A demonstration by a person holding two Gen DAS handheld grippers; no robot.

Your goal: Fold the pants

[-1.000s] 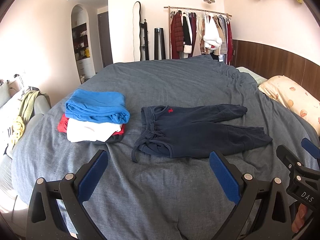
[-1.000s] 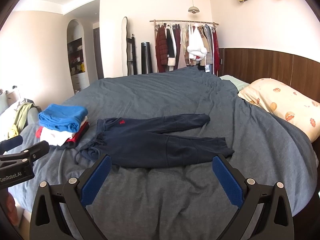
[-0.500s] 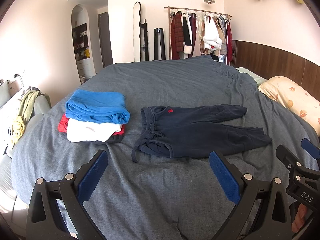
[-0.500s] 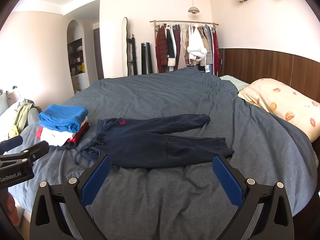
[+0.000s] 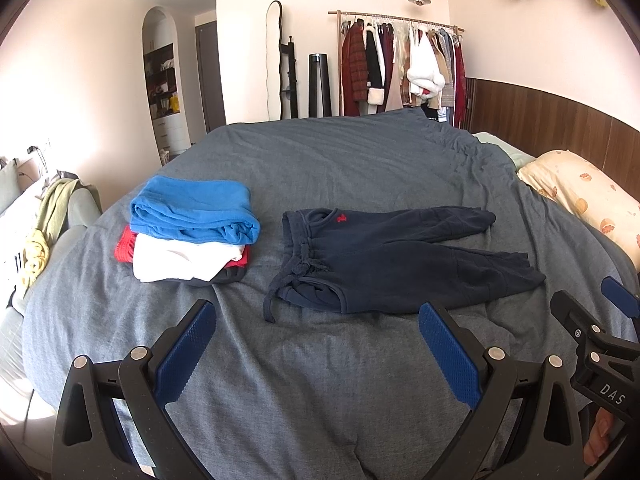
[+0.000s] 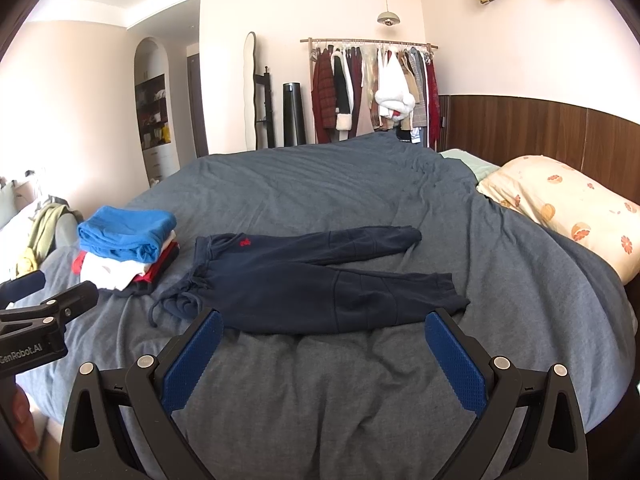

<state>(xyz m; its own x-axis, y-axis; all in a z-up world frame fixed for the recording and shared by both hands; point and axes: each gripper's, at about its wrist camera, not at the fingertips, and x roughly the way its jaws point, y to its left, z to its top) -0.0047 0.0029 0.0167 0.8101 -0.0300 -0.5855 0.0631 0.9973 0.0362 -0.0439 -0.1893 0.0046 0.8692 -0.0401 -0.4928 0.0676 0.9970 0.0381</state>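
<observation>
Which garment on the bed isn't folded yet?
The navy pants, lying flat with both legs spread apart. The blue, white and red pieces sit folded in a stack beside them.

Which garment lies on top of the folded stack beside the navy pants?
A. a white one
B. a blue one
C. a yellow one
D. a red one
B: the blue garment tops the folded stack, with white and red layers under it, left of the navy pants on the bed.
</observation>
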